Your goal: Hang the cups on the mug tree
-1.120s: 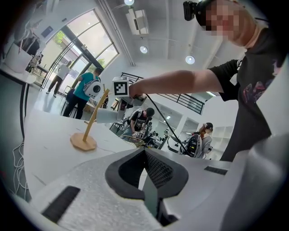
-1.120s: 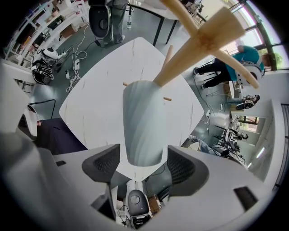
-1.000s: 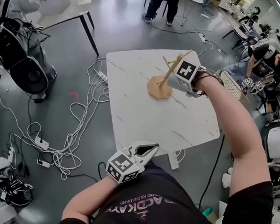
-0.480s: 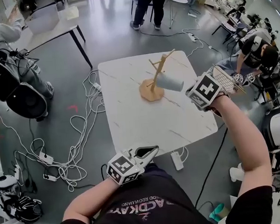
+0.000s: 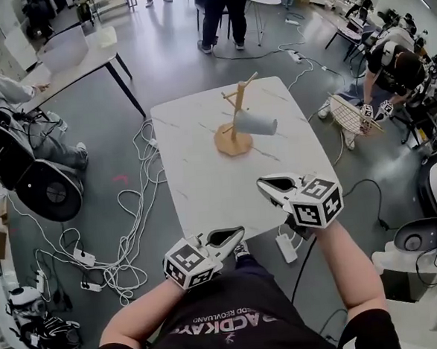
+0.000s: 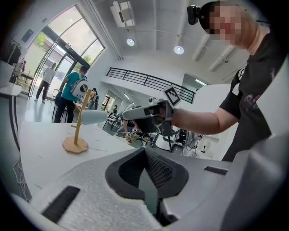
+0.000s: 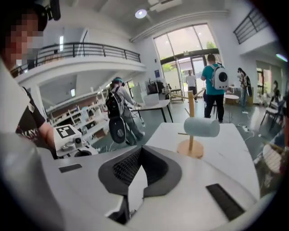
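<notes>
We see a pale cup (image 5: 256,122) hanging sideways on a peg of the wooden mug tree (image 5: 233,140), which stands toward the far side of a white table (image 5: 204,182). At the table's near edge, the right claw (image 5: 264,186) and left claw (image 5: 238,234) are both closed, holding nothing.

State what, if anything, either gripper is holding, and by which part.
Nothing is held. The left gripper and right gripper are both shut and empty; the pale grey cylindrical cup hangs on the wooden mug tree, apart from both.

Wooden mug tree (image 5: 233,140), matt smooth cup (image 5: 257,122)
</notes>
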Tool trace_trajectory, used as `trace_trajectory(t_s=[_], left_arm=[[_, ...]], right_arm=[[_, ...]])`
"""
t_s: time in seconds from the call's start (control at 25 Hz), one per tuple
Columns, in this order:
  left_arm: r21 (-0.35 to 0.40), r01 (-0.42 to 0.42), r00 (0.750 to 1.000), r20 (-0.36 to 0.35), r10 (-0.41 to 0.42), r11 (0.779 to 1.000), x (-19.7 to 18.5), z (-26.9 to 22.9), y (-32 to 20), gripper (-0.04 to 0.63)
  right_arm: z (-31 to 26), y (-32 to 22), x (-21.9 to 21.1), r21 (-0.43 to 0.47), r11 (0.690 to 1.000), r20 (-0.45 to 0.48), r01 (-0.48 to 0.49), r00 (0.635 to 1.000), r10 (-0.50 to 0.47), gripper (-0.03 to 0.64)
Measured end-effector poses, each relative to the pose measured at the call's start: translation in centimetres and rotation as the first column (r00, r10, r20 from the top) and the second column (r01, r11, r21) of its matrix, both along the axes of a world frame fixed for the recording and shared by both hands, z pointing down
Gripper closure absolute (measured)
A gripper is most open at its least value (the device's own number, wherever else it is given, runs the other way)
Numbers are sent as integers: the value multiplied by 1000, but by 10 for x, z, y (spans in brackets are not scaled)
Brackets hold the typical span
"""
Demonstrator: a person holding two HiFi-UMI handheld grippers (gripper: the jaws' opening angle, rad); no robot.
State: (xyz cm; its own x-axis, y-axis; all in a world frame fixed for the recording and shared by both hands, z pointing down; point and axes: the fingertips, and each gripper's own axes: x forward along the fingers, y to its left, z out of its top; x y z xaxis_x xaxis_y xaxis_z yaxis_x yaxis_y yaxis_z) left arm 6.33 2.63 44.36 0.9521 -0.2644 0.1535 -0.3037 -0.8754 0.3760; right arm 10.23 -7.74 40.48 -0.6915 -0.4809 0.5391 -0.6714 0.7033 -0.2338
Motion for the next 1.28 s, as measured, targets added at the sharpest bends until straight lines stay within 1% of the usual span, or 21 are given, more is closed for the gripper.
trace_trajectory(t_s=[0.08,0.24,0.36,0.44,0.6,0.76,1.0,1.28], left_arm=[[-8,-2,1000,10,2,1000,0,3,6,601],[-16,-2,1000,12,2,1000,-1,4,20,601],[-20,-4,1000,22,5,1000,-5,6,33,601],[-23,-4,1000,30,5,1000,-11,9,40,601],[-43,17,999,41,-15,999,-25,15,53,601],[-57,39,998,46,-37,998,-40,19,60,601],[-62,65,996,57,-61,996,-56,25,69,601],[-67,99,994,44,-96,993,-68,28,70,601]], right_arm=[[6,21,-10,4,999,103,-41,994,40,606],[14,64,-28,-3,995,245,-98,965,96,606],[22,94,-40,-22,991,331,-130,935,130,606],[29,112,-46,-40,989,367,-144,918,149,606],[41,142,-58,-58,990,388,-131,911,143,606],[50,158,-71,-87,989,415,-120,898,146,606],[55,175,-90,-84,992,429,-98,895,125,606],[55,180,-98,-68,994,428,-88,897,109,606]])
